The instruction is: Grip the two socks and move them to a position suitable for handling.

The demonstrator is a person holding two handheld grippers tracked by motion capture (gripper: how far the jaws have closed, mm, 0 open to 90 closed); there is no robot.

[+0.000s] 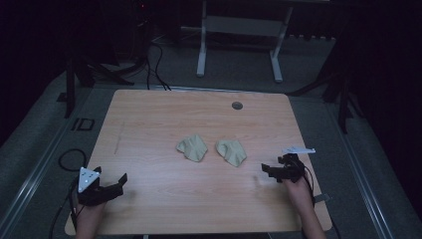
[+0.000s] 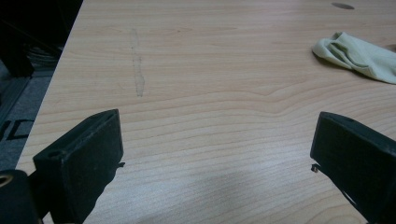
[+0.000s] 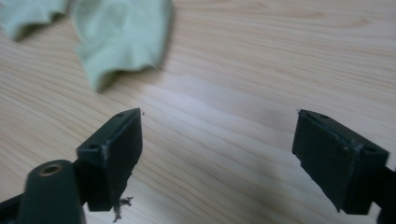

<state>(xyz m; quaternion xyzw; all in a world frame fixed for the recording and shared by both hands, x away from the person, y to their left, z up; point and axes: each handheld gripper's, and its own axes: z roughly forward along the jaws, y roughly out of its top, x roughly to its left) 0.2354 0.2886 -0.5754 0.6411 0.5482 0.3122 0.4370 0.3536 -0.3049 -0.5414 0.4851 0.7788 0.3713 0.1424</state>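
On the wooden bench (image 1: 149,124), near its middle, lie two small pale green cloths. They sit side by side with a little gap of bare wood between them. The left cloth (image 1: 192,147) is crumpled into a soft lump with folds and a pointy end. The right cloth (image 1: 231,152) looks much the same, bunched up with wrinkles. Both are light and soft looking against the brown wood. The left gripper (image 1: 110,182) rests low at the near left part of the bench, well apart from the cloths, and its two black jaws are spread wide with nothing between them. From the left gripper view, one cloth (image 2: 357,55) shows far off at the upper right. The right gripper (image 1: 270,171) is at the near right side of the bench, nearer to the right cloth but not touching it. Its jaws are spread wide too, with bare wood between them. From the right gripper view, the closer cloth (image 3: 122,39) lies just ahead, up and to the left. A small dark round spot (image 1: 237,105) sits near the far edge of the bench.
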